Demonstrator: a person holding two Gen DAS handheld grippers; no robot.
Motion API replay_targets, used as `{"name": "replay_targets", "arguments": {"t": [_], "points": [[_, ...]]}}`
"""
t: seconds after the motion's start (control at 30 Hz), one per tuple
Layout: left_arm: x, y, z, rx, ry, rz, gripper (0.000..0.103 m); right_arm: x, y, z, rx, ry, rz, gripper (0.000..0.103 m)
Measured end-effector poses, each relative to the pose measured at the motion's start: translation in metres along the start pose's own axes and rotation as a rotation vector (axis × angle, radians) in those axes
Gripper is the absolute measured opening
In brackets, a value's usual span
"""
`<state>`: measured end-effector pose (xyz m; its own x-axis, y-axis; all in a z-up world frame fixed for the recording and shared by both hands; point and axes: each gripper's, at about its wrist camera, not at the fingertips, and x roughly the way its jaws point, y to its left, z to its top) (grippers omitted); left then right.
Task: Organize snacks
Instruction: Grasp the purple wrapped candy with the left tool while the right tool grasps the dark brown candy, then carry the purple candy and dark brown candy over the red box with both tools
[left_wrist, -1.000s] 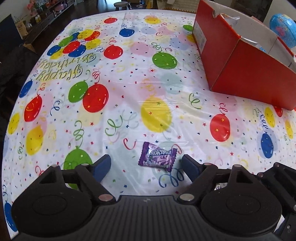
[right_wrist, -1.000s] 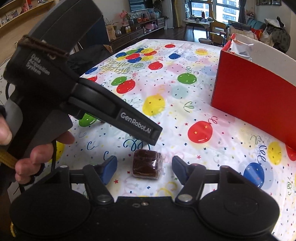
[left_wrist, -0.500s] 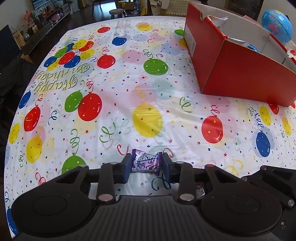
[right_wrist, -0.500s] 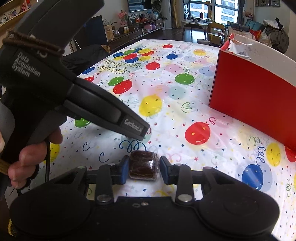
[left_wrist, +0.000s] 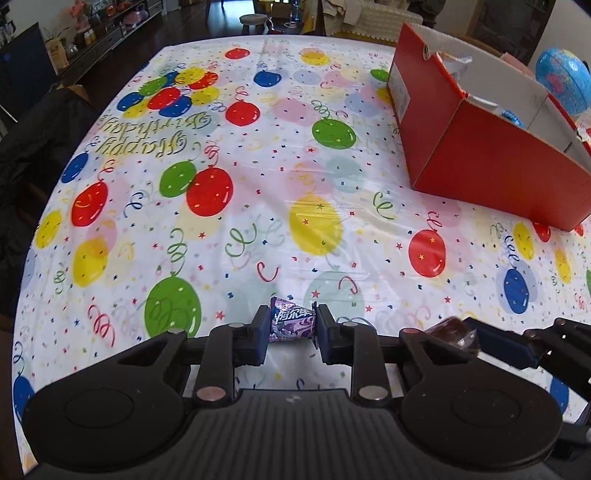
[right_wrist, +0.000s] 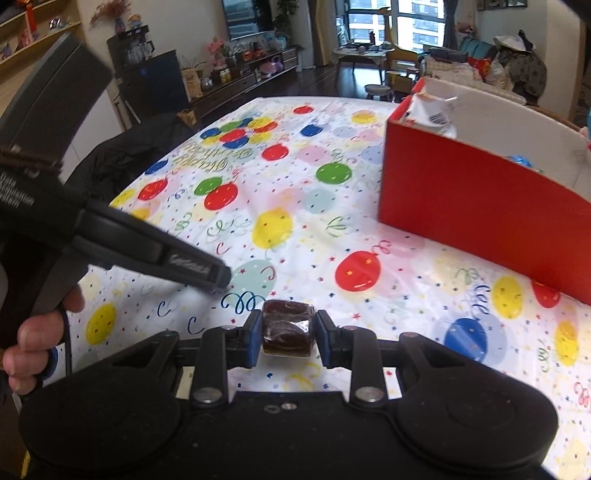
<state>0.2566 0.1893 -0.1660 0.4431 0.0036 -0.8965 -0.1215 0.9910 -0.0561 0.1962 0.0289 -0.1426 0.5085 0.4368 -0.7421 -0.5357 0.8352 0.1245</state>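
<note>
Left wrist view, change: one second ago the left gripper (left_wrist: 291, 328) stood wide around the purple candy (left_wrist: 291, 325) on the cloth; half a second ago it closed on it; now the candy hangs pinched between the two blue pads, and it seems lifted a little above the tablecloth (left_wrist: 258, 177).
Left wrist view, tongs: narrow, holding the purple candy by its two short ends.
Left wrist view, the candy: a small purple wrapper with white letters, crumpled, one end squeezed to a point near the left pad.
Left wrist view, the box: the red box (left_wrist: 491, 170) stands far ahead to the right, open on top, with white dividers inside and some packets already in it.
Left wrist view, neighbour: at the lower right edge the right gripper (left_wrist: 469, 334) shows with its brown load.

Right wrist view, change: the right gripper was also wide one second ago, then it closed; now it carries the brown snack (right_wrist: 288, 328) off the table, as far as I can judge.
Right wrist view, tongs: narrow, clamped on both sides of the brown snack.
Right wrist view, the snack: a dark brown block in clear shiny film, short and thick, sitting straight between the pads.
Right wrist view, the box: the red box (right_wrist: 476, 206) is ahead to the right, well apart.
Right wrist view, other hand: the left hand (right_wrist: 33, 339) holds its tool at the left.

Meaning for the task: both pickups look done; I judge that the next step is to carry both snacks to the box compartments.
</note>
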Motion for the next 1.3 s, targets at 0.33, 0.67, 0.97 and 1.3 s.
{"name": "replay_targets", "arguments": {"t": [0.33,0.67,0.97,1.3], "points": [[-0.040,-0.006,-0.007,0.000,-0.050,-0.034,0.025,-0.037,-0.008,0.004,0.056,-0.052,-0.055,0.028],[-0.093,-0.026,-0.011,0.026,-0.134,-0.099,0.025,-0.093,-0.014,0.008,0.097,-0.129,-0.107,0.028],[-0.141,-0.054,-0.005,0.099,-0.233,-0.157,0.025,-0.142,-0.015,0.016,0.104,-0.218,-0.155,0.028],[-0.172,-0.084,0.016,0.166,-0.306,-0.207,0.025,-0.173,-0.028,0.034,0.106,-0.292,-0.225,0.028]]}}
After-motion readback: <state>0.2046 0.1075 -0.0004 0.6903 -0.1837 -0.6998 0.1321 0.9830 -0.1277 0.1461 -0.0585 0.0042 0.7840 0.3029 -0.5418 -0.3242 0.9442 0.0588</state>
